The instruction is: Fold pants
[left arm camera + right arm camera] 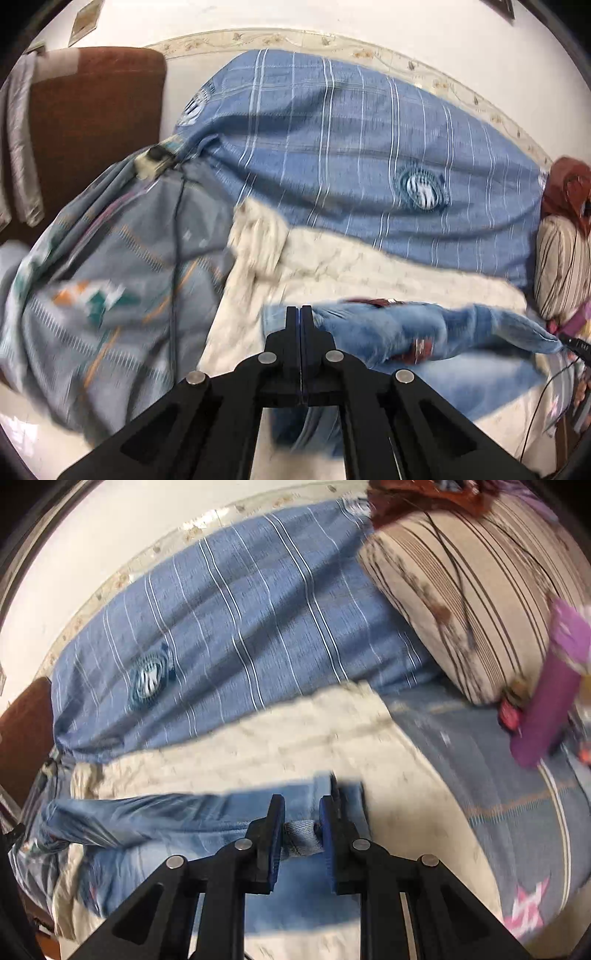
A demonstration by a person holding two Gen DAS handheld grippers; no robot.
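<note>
Light blue jeans (424,332) hang stretched between my two grippers above a cream blanket (351,266) on the bed. In the left wrist view my left gripper (300,312) has its jaws pressed together at the left end of the denim, and more denim hangs below it. In the right wrist view my right gripper (303,805) is shut on a bunched fold of the jeans (301,838). The rest of the jeans (147,819) trails away to the left. Both views are blurred by motion.
A blue striped sheet (351,147) covers the far half of the bed along the white wall. A grey-blue patterned quilt (110,277) is heaped at the left by a brown headboard (92,110). A striped pillow (461,590) and a purple object (554,686) lie at the right.
</note>
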